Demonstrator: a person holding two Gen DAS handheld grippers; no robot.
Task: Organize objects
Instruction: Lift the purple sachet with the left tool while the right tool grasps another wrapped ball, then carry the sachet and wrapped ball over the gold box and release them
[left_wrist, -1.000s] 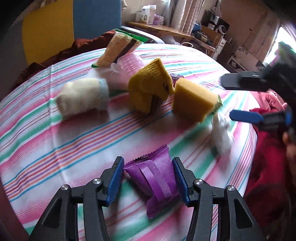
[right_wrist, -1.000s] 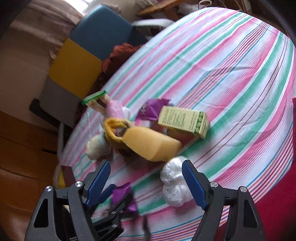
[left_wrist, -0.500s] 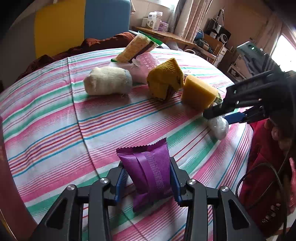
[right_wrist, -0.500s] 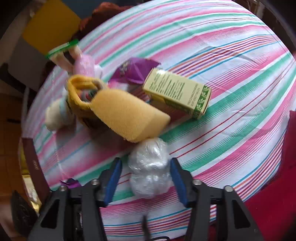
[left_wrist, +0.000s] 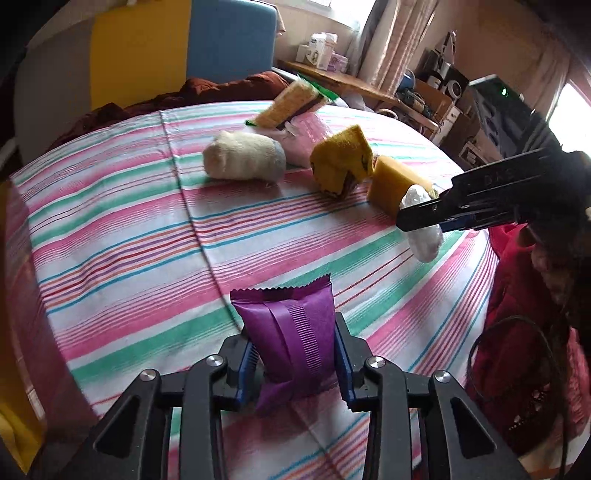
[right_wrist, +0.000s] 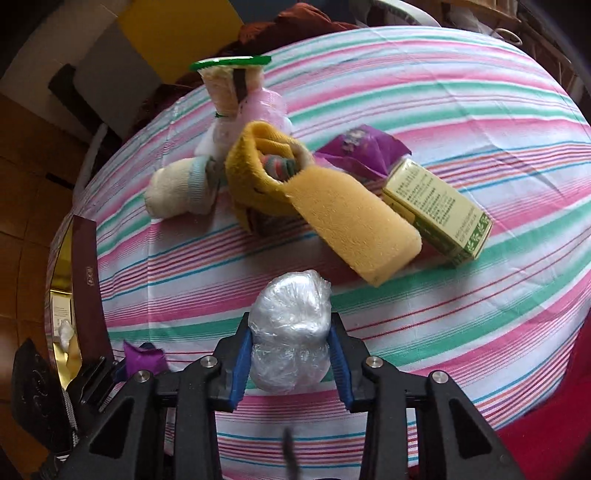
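At six o'clock, a purple crimped packet (left_wrist: 291, 332) is clamped by the left tongs (left_wrist: 293, 363), just closed; a plastic-wrapped ball (right_wrist: 290, 332) by the right tongs (right_wrist: 291, 363).

At the bottom centre, the left gripper (left_wrist: 295, 356) has just been closing and pinches a purple packet (left_wrist: 291, 332) over the striped tablecloth (left_wrist: 122, 229). At the right edge, the right gripper (left_wrist: 424, 216) clamps a plastic-wrapped ball (left_wrist: 424, 240) beside a yellow sponge (left_wrist: 391, 181).
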